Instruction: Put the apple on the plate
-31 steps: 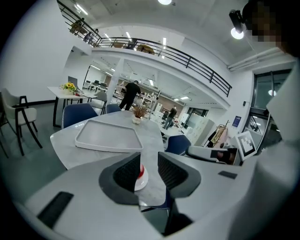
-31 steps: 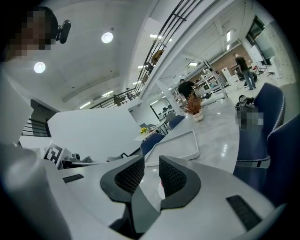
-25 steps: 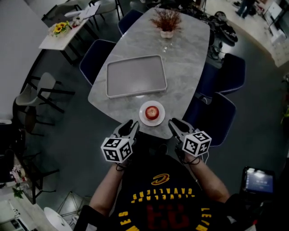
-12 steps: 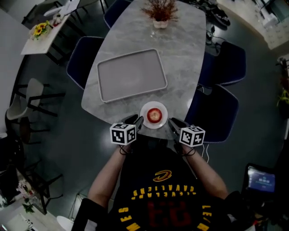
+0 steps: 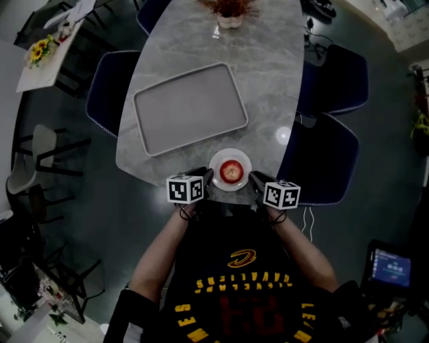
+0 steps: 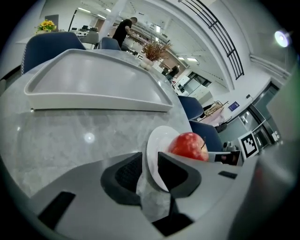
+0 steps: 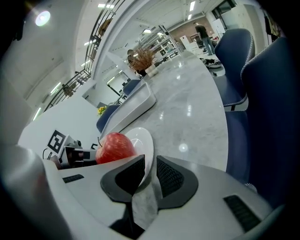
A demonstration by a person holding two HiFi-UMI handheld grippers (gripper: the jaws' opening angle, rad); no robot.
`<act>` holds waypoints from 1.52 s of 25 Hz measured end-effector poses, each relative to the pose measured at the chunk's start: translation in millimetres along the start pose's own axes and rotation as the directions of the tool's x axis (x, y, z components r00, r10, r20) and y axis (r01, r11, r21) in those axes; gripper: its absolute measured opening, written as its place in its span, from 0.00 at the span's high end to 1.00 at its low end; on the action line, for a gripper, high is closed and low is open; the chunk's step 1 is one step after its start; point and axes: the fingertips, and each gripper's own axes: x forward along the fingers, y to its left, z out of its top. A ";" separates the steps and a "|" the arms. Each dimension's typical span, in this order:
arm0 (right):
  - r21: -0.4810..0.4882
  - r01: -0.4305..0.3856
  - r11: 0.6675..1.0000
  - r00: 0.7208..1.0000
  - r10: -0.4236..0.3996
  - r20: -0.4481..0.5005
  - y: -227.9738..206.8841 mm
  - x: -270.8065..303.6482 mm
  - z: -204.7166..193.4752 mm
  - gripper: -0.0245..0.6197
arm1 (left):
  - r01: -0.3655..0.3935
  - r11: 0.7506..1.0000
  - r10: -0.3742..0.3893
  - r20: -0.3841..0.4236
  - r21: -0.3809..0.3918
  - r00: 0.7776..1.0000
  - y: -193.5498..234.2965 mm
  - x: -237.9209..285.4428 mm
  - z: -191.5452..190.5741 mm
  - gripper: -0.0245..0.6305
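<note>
Task looks done as far as we can judge: apple (image 5: 231, 172) sits upright in the middle of the plate (image 5: 242, 157), stem up, nothing else on it. Plate is at the near edge of the surface (image 5: 268, 80), right in front of the person, w/ the big empty tray (image 5: 189, 107) just beyond it and a vase of dried stems (image 5: 230, 10) at the far end.

Neither tool is on the apple. Left tool (image 6: 150, 171) has the plate's left rim between its pads. In the left gripper view the pads are closed down to a narrow slot w/ the white rim in it, so we read it as clamped on the plate. Right tool (image 7: 150, 173) does the same on the opposite rim: pads drawn in close, rim between them, apple just past the inner pad. In the head view the two tools flank the plate, one per side, marker cubes toward the person.

What's left: for the task sentence, nothing we can see. The apple needs no further placing. The two-sided hold on the rim suggests the plate itself is about to be handled, poss. toward the tray, but that's a guess, not part of the stated job. Whether the plate is lifted or resting on the surface, we can't tell from these views.
</note>
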 end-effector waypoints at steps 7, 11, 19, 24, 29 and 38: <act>0.079 -0.011 0.997 1.000 0.012 -0.011 -4.5 3.8 -4.7 0.84 | 0.035 0.999 -0.037 -0.054 -0.035 0.998 -1.9 9.1 -9.0 0.81; 0.099 -0.015 0.995 1.000 0.018 -0.021 -4.7 4.0 -5.0 0.84 | 0.035 0.999 -0.038 -0.074 -0.033 0.997 0.6 9.2 -10.3 0.85; 0.122 -0.012 0.992 0.999 0.016 -0.030 -4.3 5.8 -4.4 0.89 | 0.067 0.996 -0.072 -0.088 -0.051 0.994 -3.6 14.2 -10.9 0.88; 0.152 -0.011 0.988 0.999 0.016 -0.031 -3.1 5.6 -3.3 0.90 | 0.093 0.991 -0.102 -0.085 -0.100 0.991 -1.1 14.8 -9.9 0.89; 0.160 -0.021 0.987 0.999 0.028 -0.039 7.2 6.4 -0.5 0.91 | 0.112 0.976 -0.128 -0.081 -0.186 0.988 6.0 7.5 -9.2 0.90; 0.215 -0.112 0.970 0.993 0.120 -0.023 43.7 7.6 22.6 0.91 | 0.217 0.923 -0.222 0.020 -0.317 0.975 12.9 -29.4 14.6 0.91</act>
